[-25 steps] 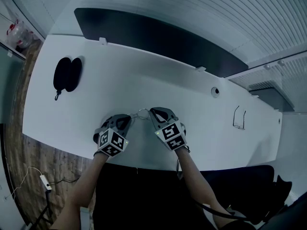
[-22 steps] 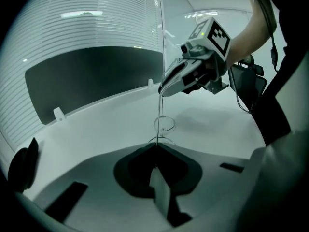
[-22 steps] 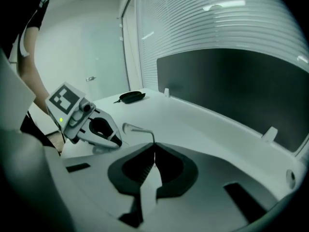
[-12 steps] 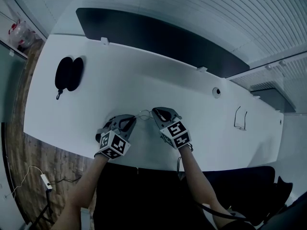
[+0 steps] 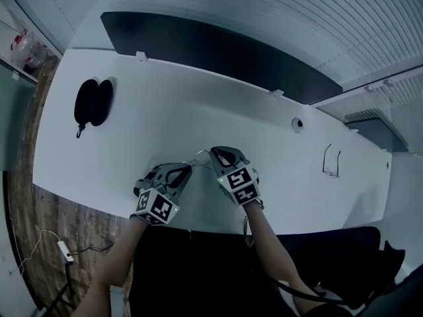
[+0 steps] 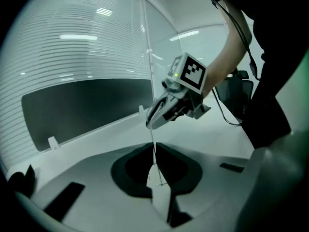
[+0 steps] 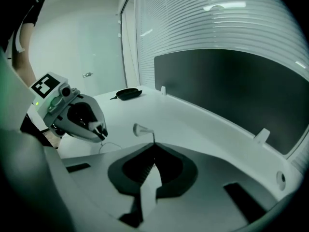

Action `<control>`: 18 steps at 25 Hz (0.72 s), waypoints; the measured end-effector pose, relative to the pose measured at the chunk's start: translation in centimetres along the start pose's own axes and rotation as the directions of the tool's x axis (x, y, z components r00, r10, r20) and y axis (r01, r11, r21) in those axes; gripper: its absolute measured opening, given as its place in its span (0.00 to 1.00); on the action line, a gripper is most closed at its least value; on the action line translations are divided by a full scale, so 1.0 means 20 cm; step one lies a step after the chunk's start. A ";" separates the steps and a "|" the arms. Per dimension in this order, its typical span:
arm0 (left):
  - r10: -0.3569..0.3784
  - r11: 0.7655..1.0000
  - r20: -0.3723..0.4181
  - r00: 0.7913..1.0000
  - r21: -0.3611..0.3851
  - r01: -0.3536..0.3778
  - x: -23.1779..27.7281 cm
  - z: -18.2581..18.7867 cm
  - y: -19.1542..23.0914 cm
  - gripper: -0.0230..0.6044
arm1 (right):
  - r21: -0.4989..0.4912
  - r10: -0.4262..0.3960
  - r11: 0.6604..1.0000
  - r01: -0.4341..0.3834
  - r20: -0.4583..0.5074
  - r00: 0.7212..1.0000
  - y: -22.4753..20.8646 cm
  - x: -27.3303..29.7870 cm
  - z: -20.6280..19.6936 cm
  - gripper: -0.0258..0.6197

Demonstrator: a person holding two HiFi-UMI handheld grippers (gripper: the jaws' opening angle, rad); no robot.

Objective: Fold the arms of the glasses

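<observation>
Lifted slightly, left claw (image 5: 186,169) and steady right claw (image 5: 213,152), angled downward, both pinch glasses (image 7: 140,128).

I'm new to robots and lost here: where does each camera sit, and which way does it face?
Head view: on the person's head, looking steeply down at the white table; both forearms, left claw and right claw show.
Left gripper view: on the left claw, looking along its jaws at the right claw and that forearm.
Right gripper view: on the right claw, looking along its jaws at the left claw and a black case.
Shared: all show the thin glasses pinched by both claws.
</observation>
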State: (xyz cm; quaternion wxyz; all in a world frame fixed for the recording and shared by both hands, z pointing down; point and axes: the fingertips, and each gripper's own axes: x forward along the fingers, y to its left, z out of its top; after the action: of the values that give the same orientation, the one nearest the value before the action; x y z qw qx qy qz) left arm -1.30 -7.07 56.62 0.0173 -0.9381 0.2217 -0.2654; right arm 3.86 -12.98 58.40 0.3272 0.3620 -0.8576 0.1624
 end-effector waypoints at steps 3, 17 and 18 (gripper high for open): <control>-0.071 0.996 -0.026 0.997 -0.050 0.070 0.01 -0.02 -0.09 0.22 | -0.018 -0.014 1.000 0.013 -0.008 1.000 -0.01 0.00 0.00 0.07; 0.221 0.943 0.001 0.975 -0.257 -0.214 -0.02 -0.05 0.20 0.09 | -0.051 -0.014 0.999 0.014 -0.004 1.000 0.01 -0.02 -0.01 0.07; 0.238 0.940 -0.013 0.971 -0.249 -0.233 0.00 -0.05 0.22 0.07 | -0.053 -0.016 0.998 0.016 -0.004 1.000 0.01 -0.02 -0.01 0.07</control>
State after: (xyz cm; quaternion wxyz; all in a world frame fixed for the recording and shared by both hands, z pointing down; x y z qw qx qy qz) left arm -3.66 -10.85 56.83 -0.0670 -0.9018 0.3638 -0.2233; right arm 3.97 -12.55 58.31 0.3397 0.3599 -0.8579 0.1379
